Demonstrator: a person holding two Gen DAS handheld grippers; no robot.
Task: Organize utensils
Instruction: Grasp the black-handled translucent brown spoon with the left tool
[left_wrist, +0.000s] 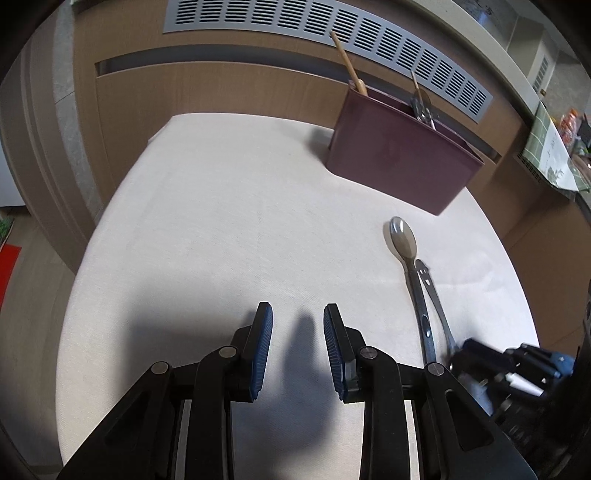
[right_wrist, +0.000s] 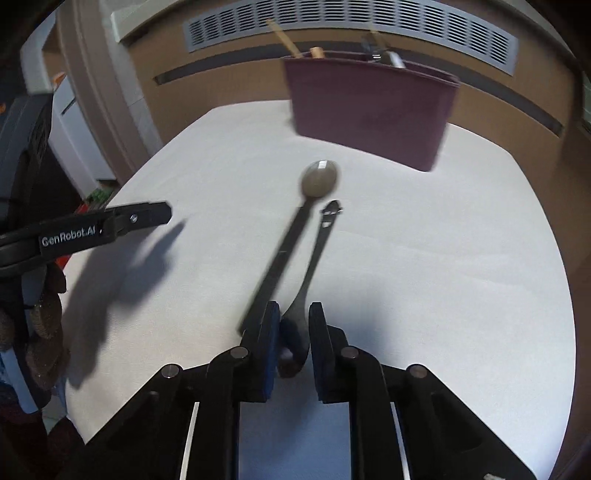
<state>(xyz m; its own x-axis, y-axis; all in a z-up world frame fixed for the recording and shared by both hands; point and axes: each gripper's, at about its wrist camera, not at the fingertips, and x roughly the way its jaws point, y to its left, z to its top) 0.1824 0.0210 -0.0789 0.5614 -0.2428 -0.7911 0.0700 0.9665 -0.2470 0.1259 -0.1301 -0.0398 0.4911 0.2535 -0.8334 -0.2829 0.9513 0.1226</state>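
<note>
Your right gripper (right_wrist: 291, 332) has its fingers narrowed around the near end of the slotted utensil (right_wrist: 314, 258), though whether the pads truly pinch it you cannot tell, while the spoon (right_wrist: 295, 229) lies just left of it, bowl toward the far side. Your left gripper (left_wrist: 298, 347) hangs spread and empty over the bare table (left_wrist: 221, 221), probably kept clear. Far off, the maroon holder (right_wrist: 369, 107) already carries wooden handles (left_wrist: 349, 66) and some metal pieces (left_wrist: 423, 107).
</note>
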